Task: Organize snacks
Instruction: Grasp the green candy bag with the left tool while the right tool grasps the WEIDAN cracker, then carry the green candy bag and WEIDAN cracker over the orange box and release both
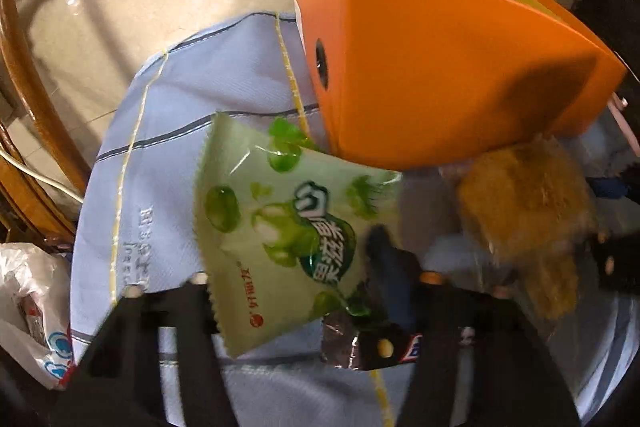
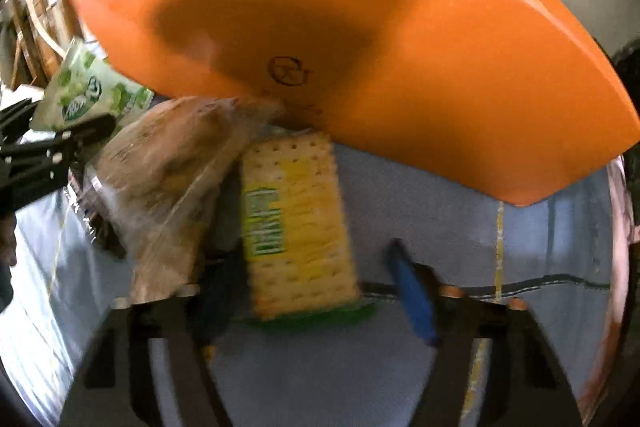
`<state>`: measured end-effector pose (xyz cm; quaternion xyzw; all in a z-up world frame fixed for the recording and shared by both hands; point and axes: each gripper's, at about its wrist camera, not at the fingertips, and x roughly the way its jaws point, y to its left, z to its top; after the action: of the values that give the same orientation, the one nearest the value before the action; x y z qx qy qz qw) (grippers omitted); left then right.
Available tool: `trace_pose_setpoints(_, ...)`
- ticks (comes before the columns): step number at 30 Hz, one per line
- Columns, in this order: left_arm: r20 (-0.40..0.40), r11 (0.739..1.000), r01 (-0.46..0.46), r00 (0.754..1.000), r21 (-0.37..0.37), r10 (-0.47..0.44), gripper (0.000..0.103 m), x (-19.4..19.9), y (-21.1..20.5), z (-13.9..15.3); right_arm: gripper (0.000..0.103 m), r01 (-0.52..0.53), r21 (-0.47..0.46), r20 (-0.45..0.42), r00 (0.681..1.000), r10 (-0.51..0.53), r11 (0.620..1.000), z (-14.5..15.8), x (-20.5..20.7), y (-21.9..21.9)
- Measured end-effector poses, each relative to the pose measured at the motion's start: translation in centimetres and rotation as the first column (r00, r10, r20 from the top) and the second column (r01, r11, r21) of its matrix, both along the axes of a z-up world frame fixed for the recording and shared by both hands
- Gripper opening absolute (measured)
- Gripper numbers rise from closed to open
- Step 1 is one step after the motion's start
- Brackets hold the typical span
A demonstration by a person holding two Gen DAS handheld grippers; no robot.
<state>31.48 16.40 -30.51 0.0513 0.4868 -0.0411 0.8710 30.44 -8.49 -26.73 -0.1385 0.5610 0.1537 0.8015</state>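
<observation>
A pale green snack packet [image 1: 280,211] sits tilted between the fingers of my left gripper [image 1: 296,267], whose blue pad touches its right edge; the jaws are shut on it. The same packet [image 2: 88,91] and the left gripper's fingers [image 2: 76,135] show at the left of the right wrist view. A yellow cracker packet [image 2: 296,223] lies on the blue cloth between the fingers of my right gripper [image 2: 312,275]. A gap shows between it and the right blue pad [image 2: 412,291], so the jaws are open. An orange box [image 1: 440,67] [image 2: 360,27] holding snacks stands behind.
A brown cake in clear wrap [image 1: 524,203] [image 2: 168,179] lies between the two packets. A dark chocolate bar [image 1: 360,343] lies under the green packet. The blue striped cloth [image 1: 180,107] covers the table. A white plastic bag [image 1: 28,307] and a wooden chair [image 1: 24,67] are at the left.
</observation>
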Motion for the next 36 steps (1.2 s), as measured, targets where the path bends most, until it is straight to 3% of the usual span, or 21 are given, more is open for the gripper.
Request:
trace_pose_setpoints(4, 0.019, 1.000, 0.028, 0.999, -0.010, -0.028, 0.045, -0.8, 0.3, 0.2, 0.048, 0.042, 0.057, -0.014, 0.999, -0.042, 0.997, 0.0, -0.9, -1.3)
trace_pose_setpoints(7, -0.010, 0.999, -0.023, 1.000, -0.022, 0.023, 0.087, -0.5, 0.4, -0.5, 0.056, 0.050, 0.048, -0.004, 0.999, -0.050, 0.998, 0.1, -0.9, -1.4)
trace_pose_setpoints(10, -0.003, 0.999, -0.050, 0.999, -0.010, 0.050, 0.090, 0.2, -0.2, -0.8, 0.061, 0.019, 0.027, 0.016, 1.000, -0.019, 0.999, 0.4, -0.5, -0.4)
trace_pose_setpoints(12, 0.006, 0.999, -0.051, 0.999, 0.012, 0.051, 0.081, 0.7, -0.6, -0.9, 0.058, 0.007, 0.026, -0.003, 1.000, -0.007, 1.000, 0.2, -0.2, 0.2)
trace_pose_setpoints(14, 0.034, 0.999, -0.046, 0.998, 0.003, 0.046, 0.052, 0.3, -0.6, -0.1, 0.047, -0.004, 0.043, -0.012, 1.000, 0.005, 0.999, 0.5, -0.4, 0.2)
trace_pose_setpoints(17, 0.050, 0.996, -0.024, 0.998, -0.087, 0.028, 0.025, -0.9, 0.1, 1.0, 0.047, -0.014, 0.058, -0.006, 1.000, 0.014, 0.998, 0.8, -1.6, 0.0)
trace_pose_setpoints(24, 0.074, 0.986, 0.045, 0.997, -0.159, -0.034, 0.021, -5.6, 0.1, 2.5, 0.047, 0.112, 0.222, -0.044, 0.994, -0.105, 0.969, 2.6, -5.3, -3.7)
trace_pose_setpoints(36, 0.165, 0.964, 0.161, 0.978, -0.210, -0.127, 0.021, -13.8, -4.0, 7.6, 0.047, 0.129, 0.303, 0.034, 0.989, -0.146, 0.944, 8.0, -9.3, -7.7)
